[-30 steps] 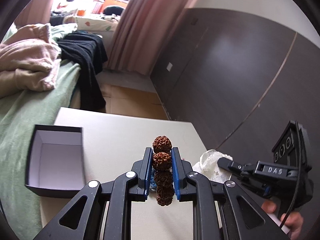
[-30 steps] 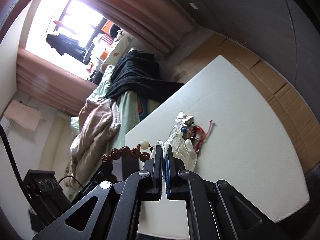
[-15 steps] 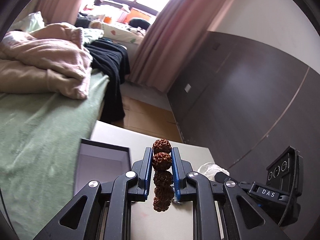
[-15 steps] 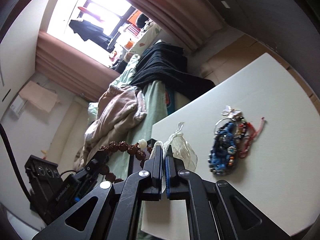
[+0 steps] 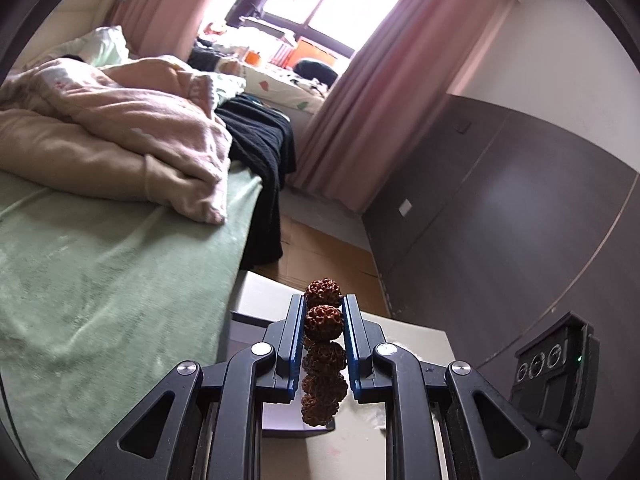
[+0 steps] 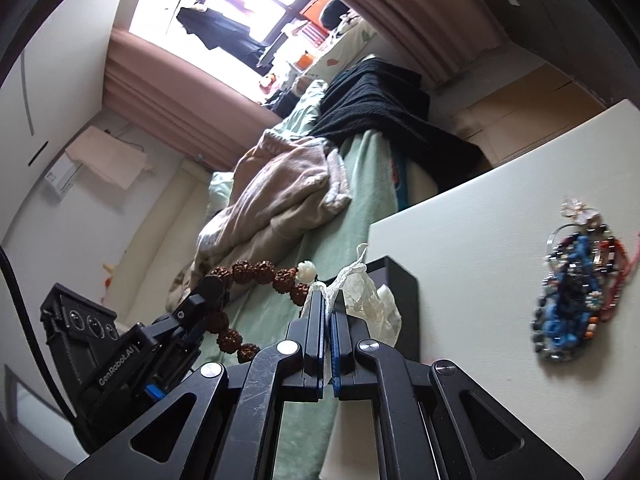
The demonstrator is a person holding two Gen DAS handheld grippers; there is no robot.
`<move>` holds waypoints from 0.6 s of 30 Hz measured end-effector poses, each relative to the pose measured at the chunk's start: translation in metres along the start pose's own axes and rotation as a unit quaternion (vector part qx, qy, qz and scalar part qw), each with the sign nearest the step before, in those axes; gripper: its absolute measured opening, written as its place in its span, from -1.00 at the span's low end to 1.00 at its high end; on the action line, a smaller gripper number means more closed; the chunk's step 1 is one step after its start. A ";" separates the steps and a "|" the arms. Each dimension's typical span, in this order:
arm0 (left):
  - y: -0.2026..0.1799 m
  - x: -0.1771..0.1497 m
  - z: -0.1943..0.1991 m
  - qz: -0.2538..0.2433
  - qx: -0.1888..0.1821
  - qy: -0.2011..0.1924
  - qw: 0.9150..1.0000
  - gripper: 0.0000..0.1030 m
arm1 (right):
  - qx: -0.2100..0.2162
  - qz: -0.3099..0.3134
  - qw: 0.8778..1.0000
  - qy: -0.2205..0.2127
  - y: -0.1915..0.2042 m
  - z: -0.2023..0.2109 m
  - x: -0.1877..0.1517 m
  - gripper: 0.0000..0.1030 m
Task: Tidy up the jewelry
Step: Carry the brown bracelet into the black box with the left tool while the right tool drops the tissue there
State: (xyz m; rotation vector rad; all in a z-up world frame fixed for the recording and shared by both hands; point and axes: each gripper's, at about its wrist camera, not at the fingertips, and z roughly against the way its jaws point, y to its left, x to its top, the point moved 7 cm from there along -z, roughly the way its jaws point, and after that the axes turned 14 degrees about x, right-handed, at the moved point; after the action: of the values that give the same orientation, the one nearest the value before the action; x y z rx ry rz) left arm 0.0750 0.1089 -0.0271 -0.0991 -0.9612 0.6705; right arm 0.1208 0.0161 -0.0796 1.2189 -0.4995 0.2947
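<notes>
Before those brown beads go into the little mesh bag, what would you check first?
1. Left hand-held gripper clamps the brown bead bracelet: ok.
2. Right hand-held gripper pinches the sheer white pouch: ok.
3. Pouch mouth open: cannot tell.
4. Bracelet next to the pouch: ok.
5. Dark box behind the pouch, out of the way: cannot tell.
6. Jewelry pile lies apart on the table: ok.

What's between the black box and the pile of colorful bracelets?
Only bare white table, seen in the right wrist view, separates the box from the bracelets.
</notes>
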 end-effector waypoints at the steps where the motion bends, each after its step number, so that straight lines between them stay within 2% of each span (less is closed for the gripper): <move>1: 0.002 0.000 0.000 0.002 0.002 0.000 1.000 -0.63 | 0.002 0.002 1.000 0.006 0.001 -0.006 -0.002 -0.90; 2: 0.003 0.001 -0.001 0.003 0.002 0.001 1.000 -0.63 | -0.002 0.002 1.000 0.019 0.000 -0.013 -0.005 -0.71; 3: 0.003 0.000 -0.004 0.003 0.003 0.005 1.000 -0.63 | -0.009 -0.002 0.999 0.035 -0.002 -0.019 -0.008 -0.26; 5: 0.001 -0.002 -0.006 0.001 0.003 0.012 1.000 -0.63 | -0.021 -0.009 0.999 0.034 -0.010 -0.021 -0.011 0.06; 11: -0.011 -0.009 -0.012 -0.012 -0.012 0.031 0.999 -0.63 | -0.048 -0.026 0.998 0.000 -0.026 0.010 0.002 0.06; 13: -0.013 -0.014 -0.018 -0.018 -0.005 0.048 0.999 -0.62 | -0.056 -0.032 0.998 -0.012 -0.030 0.022 0.006 0.06; 15: -0.005 -0.017 -0.026 -0.020 0.040 0.065 0.997 -0.44 | -0.059 -0.038 0.997 -0.017 -0.030 0.033 0.007 0.06; 17: 0.001 -0.019 -0.030 -0.016 0.057 0.068 0.996 -0.23 | -0.068 -0.039 0.997 -0.020 -0.031 0.042 0.007 0.06; 18: 0.004 -0.019 -0.029 -0.008 0.054 0.067 0.996 -0.13 | -0.071 -0.038 0.996 -0.022 -0.030 0.046 0.007 0.06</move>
State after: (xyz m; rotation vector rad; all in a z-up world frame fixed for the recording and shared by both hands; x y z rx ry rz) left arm 0.0889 0.1073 -0.0593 -0.0406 -0.7940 0.6913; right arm 0.1320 -0.0372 -0.0891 1.1045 -0.5026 0.1642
